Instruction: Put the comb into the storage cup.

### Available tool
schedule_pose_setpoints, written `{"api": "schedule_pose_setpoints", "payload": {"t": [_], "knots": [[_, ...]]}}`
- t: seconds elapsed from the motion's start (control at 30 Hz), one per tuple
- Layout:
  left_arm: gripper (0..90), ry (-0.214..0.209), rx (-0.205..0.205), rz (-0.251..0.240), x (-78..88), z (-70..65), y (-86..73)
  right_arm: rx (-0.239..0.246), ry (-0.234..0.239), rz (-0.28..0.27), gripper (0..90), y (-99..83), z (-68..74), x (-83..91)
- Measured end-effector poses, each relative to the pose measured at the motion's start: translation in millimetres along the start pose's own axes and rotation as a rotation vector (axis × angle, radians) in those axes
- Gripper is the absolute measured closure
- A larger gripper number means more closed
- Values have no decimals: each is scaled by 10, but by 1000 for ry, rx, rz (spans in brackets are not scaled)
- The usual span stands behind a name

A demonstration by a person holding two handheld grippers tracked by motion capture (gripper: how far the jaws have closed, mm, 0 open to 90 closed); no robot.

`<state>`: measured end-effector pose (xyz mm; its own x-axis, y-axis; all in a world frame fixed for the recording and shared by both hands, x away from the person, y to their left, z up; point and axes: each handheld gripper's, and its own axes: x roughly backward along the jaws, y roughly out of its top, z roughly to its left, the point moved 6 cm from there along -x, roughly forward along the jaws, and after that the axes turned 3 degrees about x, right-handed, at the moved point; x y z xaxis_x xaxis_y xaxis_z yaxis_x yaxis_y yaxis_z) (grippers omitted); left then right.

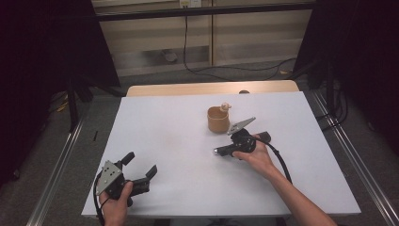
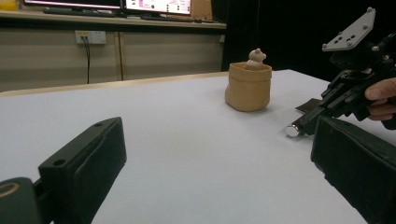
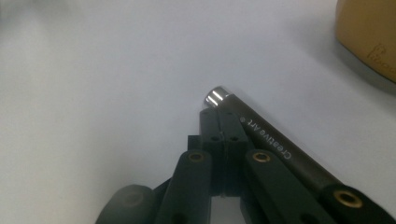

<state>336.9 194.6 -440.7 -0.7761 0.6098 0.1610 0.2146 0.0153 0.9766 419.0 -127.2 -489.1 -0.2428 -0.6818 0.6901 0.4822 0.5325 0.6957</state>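
Between my right gripper's (image 3: 219, 116) closed jaws, or perhaps just beside them, lies a dark marker (image 3: 261, 140) with a silver tip, low over the white table (image 1: 179, 141). My left gripper (image 1: 141, 167) rests open, empty. To pocket it well, I should tilt it upright over the tan pouch (image 1: 218, 119) nearby.

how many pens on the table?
1: a dark pen with a silver tip, lying beside the shut right gripper, near the tan pouch. More could be hidden inside the pouch.
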Motion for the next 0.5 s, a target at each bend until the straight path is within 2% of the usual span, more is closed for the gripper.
{"api": "schedule_pose_setpoints", "payload": {"t": [0.5], "knots": [[34, 2, -7, 12, -2, 7, -12, -6, -23, 3, 900, 22, -44, -26]]}}
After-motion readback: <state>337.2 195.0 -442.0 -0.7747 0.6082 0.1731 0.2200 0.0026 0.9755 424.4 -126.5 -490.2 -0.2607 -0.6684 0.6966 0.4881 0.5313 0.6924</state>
